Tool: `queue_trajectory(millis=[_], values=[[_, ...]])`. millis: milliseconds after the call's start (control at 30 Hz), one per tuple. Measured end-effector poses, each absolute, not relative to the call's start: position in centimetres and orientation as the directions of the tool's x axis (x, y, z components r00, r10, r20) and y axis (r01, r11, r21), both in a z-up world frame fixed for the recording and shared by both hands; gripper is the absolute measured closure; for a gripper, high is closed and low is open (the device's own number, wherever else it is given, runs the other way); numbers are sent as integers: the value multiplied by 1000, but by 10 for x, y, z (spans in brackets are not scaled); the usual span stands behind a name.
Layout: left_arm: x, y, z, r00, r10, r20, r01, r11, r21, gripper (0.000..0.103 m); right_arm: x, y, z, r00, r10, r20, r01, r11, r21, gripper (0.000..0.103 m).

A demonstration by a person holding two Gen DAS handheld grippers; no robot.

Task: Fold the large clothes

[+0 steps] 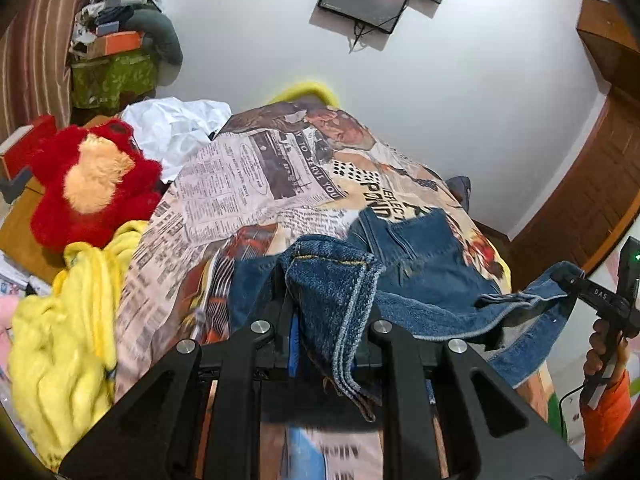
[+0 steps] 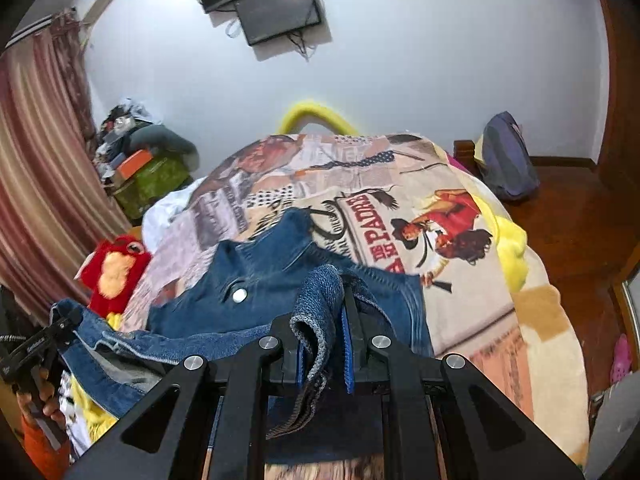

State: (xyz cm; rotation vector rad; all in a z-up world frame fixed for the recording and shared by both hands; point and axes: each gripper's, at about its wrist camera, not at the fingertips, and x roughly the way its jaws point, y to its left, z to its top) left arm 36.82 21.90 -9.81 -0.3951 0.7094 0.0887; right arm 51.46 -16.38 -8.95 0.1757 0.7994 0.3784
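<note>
Left gripper (image 1: 332,300) was pinched on a folded edge of the blue denim jeans (image 1: 420,256), seam hem hanging down between its fingers. Right gripper (image 2: 324,320) likewise clamped on a bunched denim edge of the same jeans, cloth draped over its left finger. The jeans were lifted at both ends, waistband stretched between the two grippers, the rest lying over the near part of the bed; a metal button (image 2: 239,295) faced up in the right wrist view. Under them was a printed blanket (image 1: 248,184) with newspaper and poster graphics, covering the bed. The blanket's far half, toward the wall, lay bare, with open room there. The bed's left edge was crowded: a red plush toy (image 1: 88,184), a yellow fuzzy blanket (image 1: 68,328) heaped just beside the print, and white crumpled cloth (image 1: 176,128) behind the toy. The right edge of the bed dropped off to a wooden floor (image 2: 568,216), with yellow fabric (image 2: 512,240) spilling over that side and a dark bag (image 2: 506,160) by the far corner. A striped curtain (image 2: 36,168) hung at far left with a cluttered pile (image 2: 140,156) beside it; a wall monitor (image 2: 280,10) sat high above the bed.
</note>
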Motion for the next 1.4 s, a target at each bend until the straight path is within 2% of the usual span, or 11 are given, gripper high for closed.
queue_trajectory(millis=[133, 333, 567, 733, 967, 1067, 1133, 1200, 1267, 1400], values=[[410, 232, -126, 723, -50, -689, -250, 911, -329, 85, 557, -150, -120, 601, 371, -708, -233, 929, 289, 92], [459, 241, -191, 599, -12, -800, -318, 914, -251, 85, 598, -140, -176, 539, 333, -774, -180, 943, 281, 92], [473, 242, -244, 517, -36, -855, -340, 908, -244, 81, 608, -145, -215, 476, 356, -804, -201, 934, 295, 91], [474, 238, -243, 504, -22, -863, -319, 924, -209, 80, 603, -157, -210, 437, 420, -795, -233, 907, 351, 89], [468, 229, -223, 483, 41, -875, -300, 946, -121, 79, 582, -182, -185, 487, 361, -795, -209, 932, 295, 88], [462, 224, -203, 478, 65, -876, -303, 948, -94, 69, 573, -192, -177, 519, 251, -817, -151, 968, 201, 88], [455, 219, -185, 497, 87, -863, -290, 954, -71, 64, 567, -199, -175, 514, 241, -823, -154, 970, 188, 88], [446, 214, -170, 523, 139, -841, -283, 959, -17, 44, 558, -207, -173, 502, 260, -825, -143, 965, 218, 88], [434, 204, -152, 566, 190, -803, -258, 965, 46, 31, 550, -214, -169, 499, 284, -819, -138, 959, 248, 88], [416, 185, -134, 599, 194, -777, -185, 977, 101, 15, 532, -210, -160, 500, 312, -808, -178, 950, 256, 88]])
